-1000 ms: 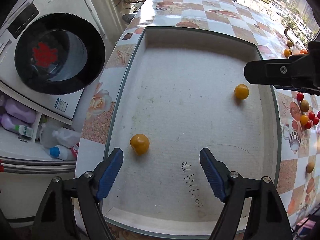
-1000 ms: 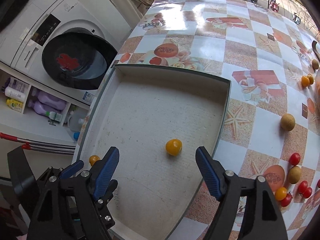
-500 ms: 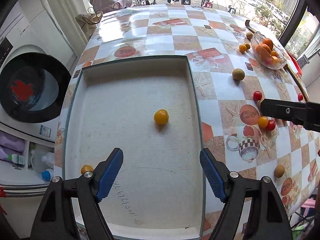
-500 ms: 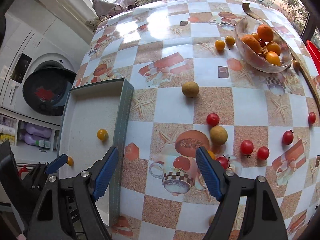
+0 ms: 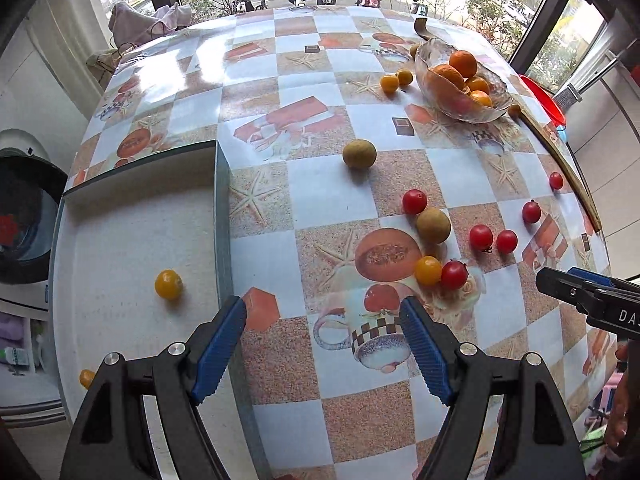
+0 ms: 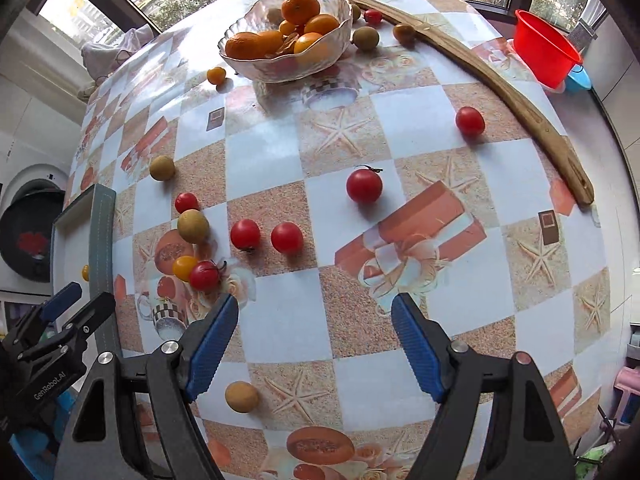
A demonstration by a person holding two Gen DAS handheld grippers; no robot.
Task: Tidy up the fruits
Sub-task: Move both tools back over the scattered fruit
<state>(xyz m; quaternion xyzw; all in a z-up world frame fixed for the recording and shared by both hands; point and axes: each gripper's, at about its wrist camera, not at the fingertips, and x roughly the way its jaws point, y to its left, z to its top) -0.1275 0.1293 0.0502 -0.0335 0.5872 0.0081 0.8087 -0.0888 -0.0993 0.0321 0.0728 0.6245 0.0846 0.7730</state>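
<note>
My left gripper [image 5: 322,340] is open and empty above the tablecloth, just right of the white tray's rim [image 5: 222,208]. A yellow tomato [image 5: 169,284] lies in the tray; another [image 5: 86,378] sits at its near left. A yellow tomato [image 5: 427,270] and a red one [image 5: 454,275] lie just ahead, with a brown longan [image 5: 433,225] behind them. My right gripper [image 6: 314,336] is open and empty above the table. Two red tomatoes [image 6: 245,233] [image 6: 286,237] lie ahead of it, and a longan [image 6: 241,397] lies near its left finger.
A glass bowl of oranges [image 6: 286,50] stands at the far side, with a long wooden stick [image 6: 500,92] along the right edge and a red basin [image 6: 546,54] beyond. More tomatoes [image 6: 364,186] and longans [image 6: 162,168] are scattered about. A washing machine [image 5: 24,224] stands left of the table.
Both grippers have swung right, away from the tray and toward the scattered fruit. The tray now sits at the left of both views. Both stay open and empty.
</note>
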